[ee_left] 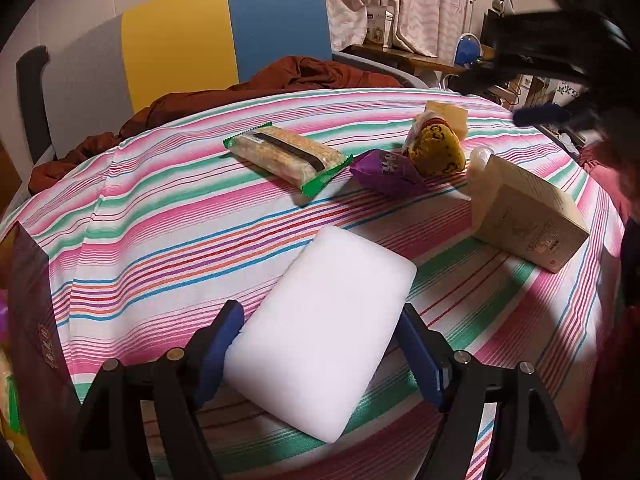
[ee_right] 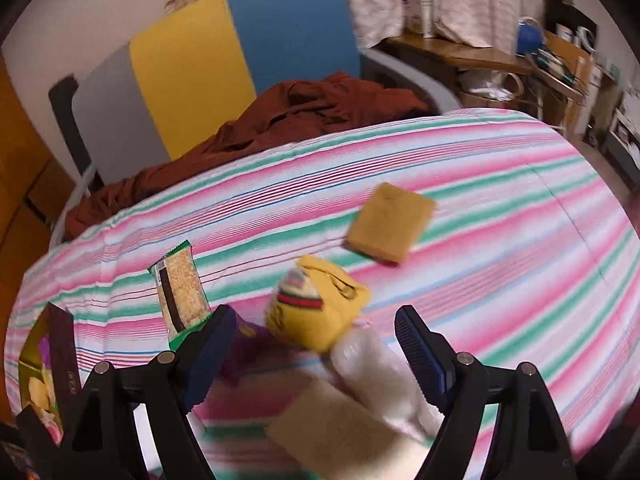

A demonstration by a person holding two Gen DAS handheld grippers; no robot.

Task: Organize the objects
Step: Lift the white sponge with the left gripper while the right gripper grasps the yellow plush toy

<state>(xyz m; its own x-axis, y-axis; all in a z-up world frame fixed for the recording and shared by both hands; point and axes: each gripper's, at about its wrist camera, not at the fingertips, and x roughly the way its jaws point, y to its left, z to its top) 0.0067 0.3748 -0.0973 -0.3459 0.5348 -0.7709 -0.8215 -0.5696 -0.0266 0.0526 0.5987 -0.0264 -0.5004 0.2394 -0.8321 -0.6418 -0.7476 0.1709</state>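
A white foam block (ee_left: 328,320) lies flat on the striped tablecloth (ee_left: 160,240). It sits between the blue pads of my left gripper (ee_left: 320,332), which stand along its sides without clearly pressing. Farther back are a green-wrapped snack bar (ee_left: 288,160), a purple packet (ee_left: 386,172), a yellow pouch (ee_left: 436,148) and a tan box (ee_left: 528,216). The right wrist view is blurred. There my right gripper (ee_right: 314,332) hangs open over the yellow pouch (ee_right: 316,312) and a clear plastic item (ee_right: 372,360), holding nothing. A tan sponge (ee_right: 390,222) lies beyond.
A chair (ee_left: 224,40) with a grey, yellow and blue back stands behind the table, with rust-coloured cloth (ee_left: 312,76) heaped on its seat. A dark box (ee_left: 32,300) stands at the table's left edge. A cluttered desk (ee_right: 480,56) is at the back right.
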